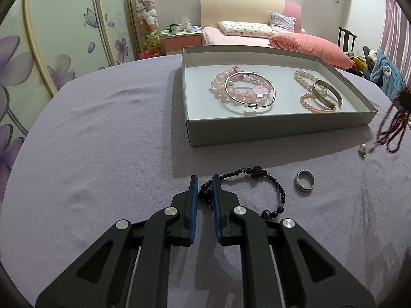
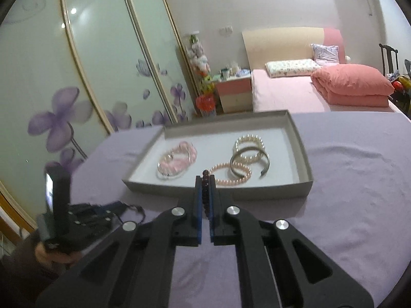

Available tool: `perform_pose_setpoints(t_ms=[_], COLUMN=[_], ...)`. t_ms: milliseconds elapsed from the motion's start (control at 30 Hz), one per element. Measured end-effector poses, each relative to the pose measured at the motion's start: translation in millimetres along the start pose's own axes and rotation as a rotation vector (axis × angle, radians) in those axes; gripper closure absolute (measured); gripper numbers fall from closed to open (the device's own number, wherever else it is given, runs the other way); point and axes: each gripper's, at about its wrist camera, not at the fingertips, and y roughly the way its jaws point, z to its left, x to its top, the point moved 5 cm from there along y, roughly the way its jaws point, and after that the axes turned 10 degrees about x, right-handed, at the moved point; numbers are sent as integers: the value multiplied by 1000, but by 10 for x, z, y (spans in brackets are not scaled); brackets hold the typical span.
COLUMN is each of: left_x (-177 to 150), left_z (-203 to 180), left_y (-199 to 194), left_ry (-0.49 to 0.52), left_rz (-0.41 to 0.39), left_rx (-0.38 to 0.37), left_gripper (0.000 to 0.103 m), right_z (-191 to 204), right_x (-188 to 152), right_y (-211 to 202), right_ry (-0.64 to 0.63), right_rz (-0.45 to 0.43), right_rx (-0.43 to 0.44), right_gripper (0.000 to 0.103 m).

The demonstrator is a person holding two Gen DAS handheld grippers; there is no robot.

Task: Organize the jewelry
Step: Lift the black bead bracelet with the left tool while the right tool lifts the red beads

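1. Black beads form a bracelet (image 1: 257,179) lying on the lavender cloth (image 1: 102,141), in front of the grey box (image 1: 257,131) and outside it.
2. Left gripper (image 1: 204,188) straddles the bracelet's left end: one large faceted bead sits between the blue pads (image 1: 194,197), and a gap shows on each side of it, so the jaws stand partly open and not clamped.
3. Dark red beads of a second strand (image 2: 204,192) are pinched between the narrowly set fingers of the right gripper (image 2: 204,179). In the left wrist view the same strand (image 1: 393,128) hangs in loops at the right edge, blurred, above the cloth.
4. Right gripper points at the near wall of the grey box (image 2: 231,191), with its tips level with that wall.
5. Box contents, left group: a pink bead bracelet (image 1: 231,95) with a thin silver bangle (image 1: 250,88) lying over it.
6. Box contents, right group: a white pearl bracelet (image 1: 305,77), a pink pearl bracelet (image 1: 317,104) and an open silver cuff (image 1: 327,93) overlapping both.
7. On the cloth, right of the black bracelet: a silver ring (image 1: 304,179). Farther right lies a small pale item (image 1: 363,150), possibly a pearl earring; detail is too fine to confirm.
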Motion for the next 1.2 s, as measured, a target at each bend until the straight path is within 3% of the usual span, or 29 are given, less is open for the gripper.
perform_pose_setpoints(t_ms=[200,467,633,733,867,933,1100,1200], left_x=[1,-2,0,-2,-2,0,1,1], left_z=[-1,-2,-2,-3,-3,-5,-5,-7], left_y=[-1,0,0,0,-1,-1,-1,-2], left_ry=[0,1,1,1,1,1,2,2], left_rz=[0,0,0,0,0,0,0,0], left_rx=[-1,1,1,1,1,1,1,1], left_gripper=[91,91,91,91,91,91,91,91], right_z=[-103,-505,-584,-572,-609,-636,-620,-589], right_x=[-37,-472,-622,-650,-699,-708,-716,-731], right_y=[-105,122,221,246,306,312,328,348], right_ry=[23,95,94,77,80,88,69,70], right_rz=[-11,145,207,215,243,243,243,244], right_rx=[-34,-199,-245,-263,-283,-284,-295,-267], right_gripper=[98,98,97,92,78,76,78,92])
